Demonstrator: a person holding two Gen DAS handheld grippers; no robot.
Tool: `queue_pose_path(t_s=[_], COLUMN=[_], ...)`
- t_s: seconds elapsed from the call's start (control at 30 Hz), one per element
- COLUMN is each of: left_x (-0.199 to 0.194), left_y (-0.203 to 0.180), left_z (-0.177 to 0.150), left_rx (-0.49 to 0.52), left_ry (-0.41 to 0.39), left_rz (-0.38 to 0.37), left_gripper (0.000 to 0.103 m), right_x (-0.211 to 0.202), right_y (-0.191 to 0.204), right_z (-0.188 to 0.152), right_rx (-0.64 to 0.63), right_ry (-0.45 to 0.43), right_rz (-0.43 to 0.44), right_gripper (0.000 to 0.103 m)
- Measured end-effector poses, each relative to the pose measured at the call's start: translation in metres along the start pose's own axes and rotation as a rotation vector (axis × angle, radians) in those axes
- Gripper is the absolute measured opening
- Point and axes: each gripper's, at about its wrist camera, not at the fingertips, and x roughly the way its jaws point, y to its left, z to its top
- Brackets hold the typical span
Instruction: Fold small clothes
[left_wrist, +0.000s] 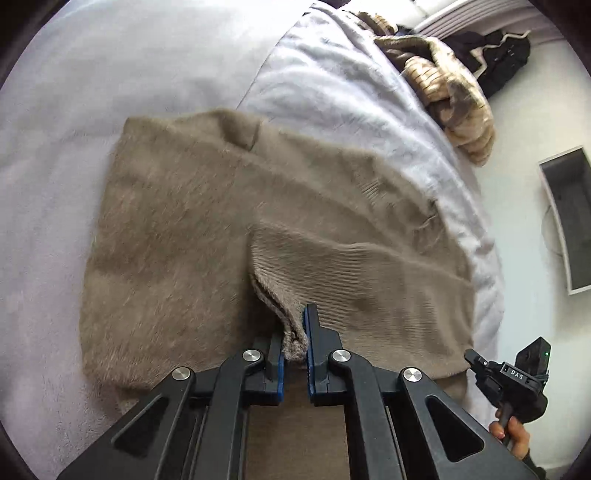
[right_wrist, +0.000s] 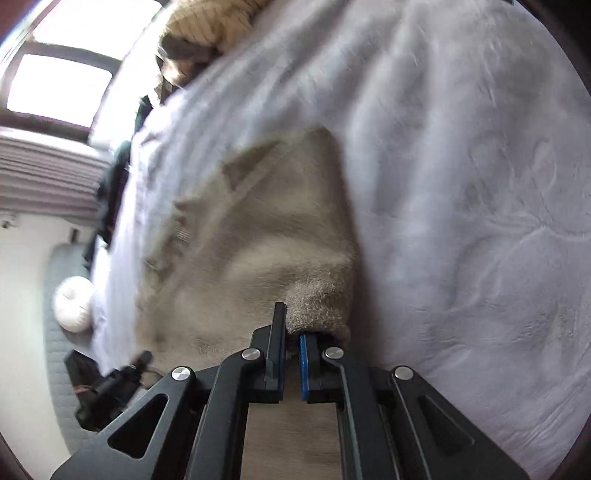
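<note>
A fuzzy taupe knit garment (left_wrist: 192, 229) lies spread on a pale lavender blanket (left_wrist: 74, 110). My left gripper (left_wrist: 295, 339) is shut on a bunched edge of the garment near its ribbed part (left_wrist: 369, 273). My right gripper (right_wrist: 293, 332) is shut on another thick edge of the same garment (right_wrist: 258, 236), which lies on the blanket (right_wrist: 461, 221). The right gripper also shows at the lower right of the left wrist view (left_wrist: 508, 376), at the garment's right corner. The left gripper shows blurred at the lower left of the right wrist view (right_wrist: 118, 380).
A pile of tan and cream knitwear (left_wrist: 450, 96) and a dark garment (left_wrist: 498, 51) lie at the far end of the bed. The bed edge drops to a white floor with a grey tray (left_wrist: 569, 218). A white ball (right_wrist: 74, 302) sits on a grey mat (right_wrist: 59, 369).
</note>
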Motion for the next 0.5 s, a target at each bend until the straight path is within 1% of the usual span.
queue_pose_path(t_s=[0.07,0.1,0.13,0.17,0.2,0.23,0.27,0.3,0.33,0.37,0.4,0.5], left_x=[0.0,-0.003,-0.005,-0.008,-0.01,-0.013,-0.019,-0.023,-0.03,-0.039,-0.044,-0.046], left_y=[0.003,0.003,0.002,0.001,0.001,0.001,0.0,-0.002,-0.004,-0.008,-0.011,-0.02], left_z=[-0.004,-0.004,-0.004,-0.004,-0.003,-0.003,-0.003,-0.003,-0.004,-0.003,-0.002,0.003], left_rx=[0.001,0.003,0.009,0.017,0.023,0.028,0.037,0.048,0.063,0.086,0.1,0.115], left_ry=[0.002,0.0,-0.004,0.0,0.009,0.016,0.013,-0.001,-0.027,-0.065,-0.078,-0.082], left_rz=[0.013,0.029,0.05,0.071,0.089,0.107,0.134,0.15,0.172,0.197,0.199,0.182], left_gripper=[0.009,0.01,0.01,0.01,0.012,0.024,0.033,0.053,0.065,0.066,0.066,0.066], right_x=[0.012,0.011,0.008,0.006,0.0,-0.007,-0.016,-0.026,-0.032,-0.037,-0.04,-0.032], right_y=[-0.008,-0.013,-0.014,-0.013,-0.011,-0.01,-0.008,-0.007,-0.005,-0.002,-0.002,-0.015], right_z=[-0.003,-0.005,-0.007,-0.008,-0.01,-0.011,-0.013,-0.013,-0.011,-0.006,-0.002,0.021], right_rx=[0.013,0.022,0.026,0.023,0.008,-0.013,-0.047,-0.079,-0.099,-0.111,-0.106,-0.026], right_ry=[0.062,0.066,0.068,0.076,0.077,0.071,0.052,0.026,0.002,-0.023,-0.032,-0.04], right_rz=[0.002,0.011,0.023,0.026,0.029,0.033,0.024,0.01,0.004,0.003,0.007,0.027], right_gripper=[0.007,0.009,0.014,0.017,0.022,0.033,0.041,0.055,0.058,0.058,0.058,0.058])
